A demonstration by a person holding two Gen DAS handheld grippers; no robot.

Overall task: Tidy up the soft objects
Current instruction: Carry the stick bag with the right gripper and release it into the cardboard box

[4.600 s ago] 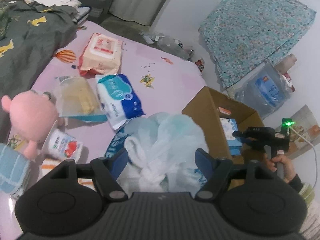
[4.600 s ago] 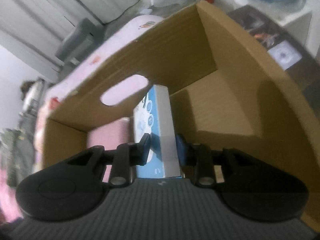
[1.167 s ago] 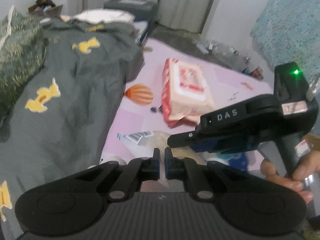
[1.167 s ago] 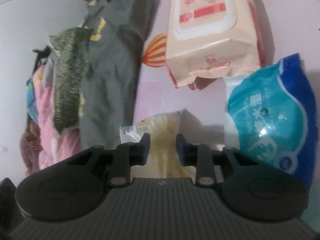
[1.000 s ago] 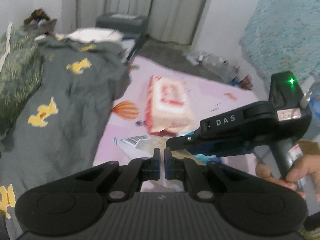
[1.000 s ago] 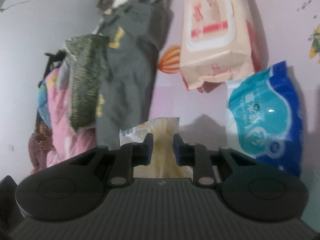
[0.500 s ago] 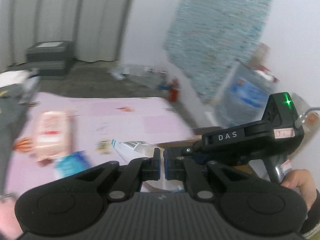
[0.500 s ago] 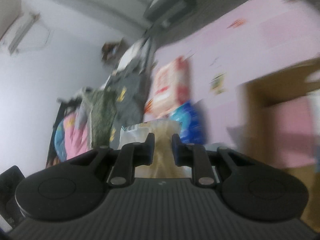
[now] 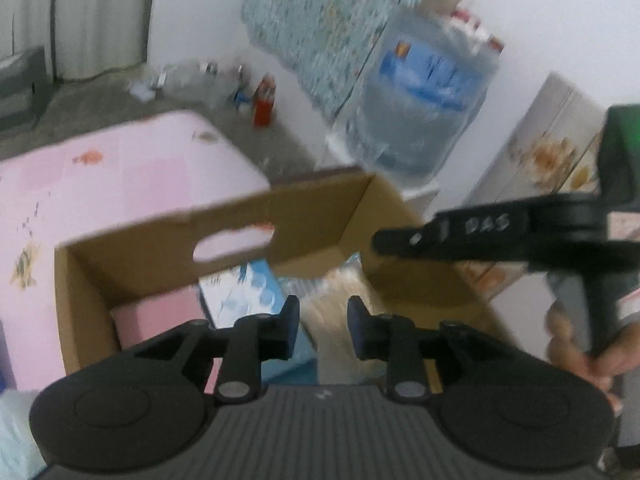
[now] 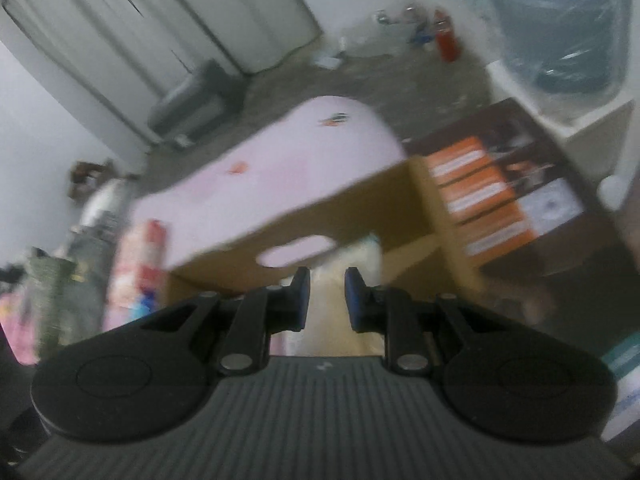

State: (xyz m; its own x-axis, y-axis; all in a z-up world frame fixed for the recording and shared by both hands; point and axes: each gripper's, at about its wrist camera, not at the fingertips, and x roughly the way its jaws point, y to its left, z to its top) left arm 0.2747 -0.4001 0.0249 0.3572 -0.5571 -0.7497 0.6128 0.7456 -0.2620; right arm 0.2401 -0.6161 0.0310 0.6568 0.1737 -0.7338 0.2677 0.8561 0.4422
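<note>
I've swung both grippers over the open brown cardboard box [image 9: 132, 256]: right fingers [image 10: 298, 300] clamp the clear crinkly beige-filled packet [image 10: 326, 312], left fingers [image 9: 290, 326] opening, empty, so drop-off is next.

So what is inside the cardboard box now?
Inside the cardboard box a pink pack, a blue-and-white tissue pack and a yellowish clear bag are visible. The left gripper covers the floor below them.
</note>
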